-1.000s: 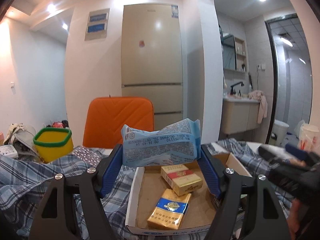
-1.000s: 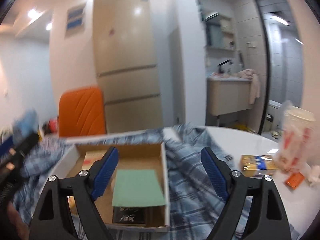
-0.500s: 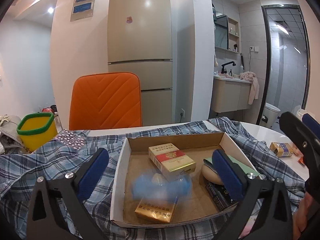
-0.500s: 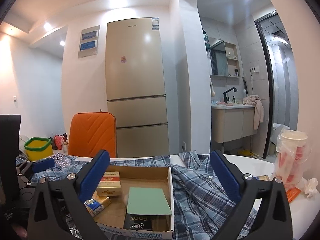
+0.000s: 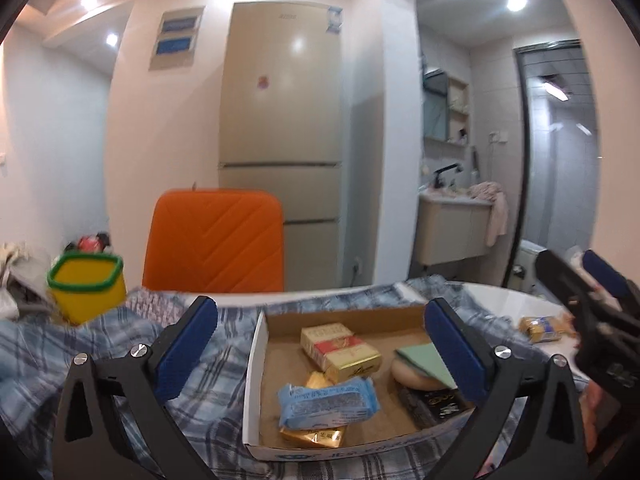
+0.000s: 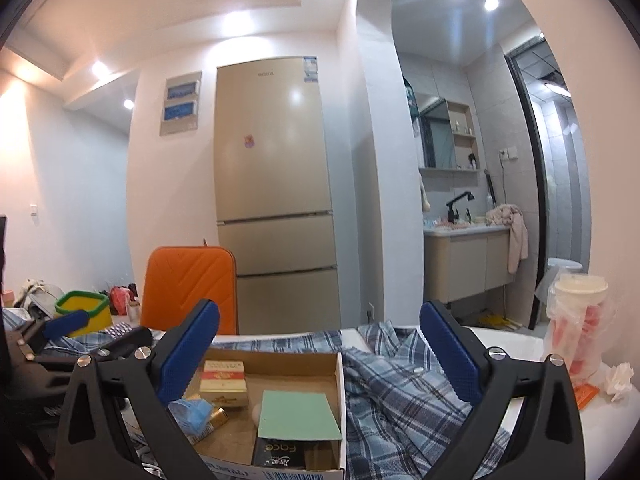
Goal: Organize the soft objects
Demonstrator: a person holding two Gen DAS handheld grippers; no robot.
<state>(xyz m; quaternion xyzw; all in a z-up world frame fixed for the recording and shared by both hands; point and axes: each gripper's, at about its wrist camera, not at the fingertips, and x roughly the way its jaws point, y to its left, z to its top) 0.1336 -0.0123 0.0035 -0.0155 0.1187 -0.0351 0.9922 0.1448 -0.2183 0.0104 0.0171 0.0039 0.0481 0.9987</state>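
Both tongs gape empty; the blue tissue packet (image 5: 327,402) lies crosswise in the cardboard box (image 5: 256,364), nearest the left tongs (image 5: 320,344).

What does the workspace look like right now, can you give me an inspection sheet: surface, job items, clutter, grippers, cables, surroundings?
Surface: white table partly under a plaid cloth.
Job's things: blue packet lies in the cardboard box, on a gold pack; red-and-gold pack, green card and black pack also inside.
Clutter: yellow bin, snack packet, bagged cup.
Grippers: left gripper open, empty; right gripper open, empty.
Cables: nothing seen.
Surroundings: orange chair, fridge, bathroom sink.
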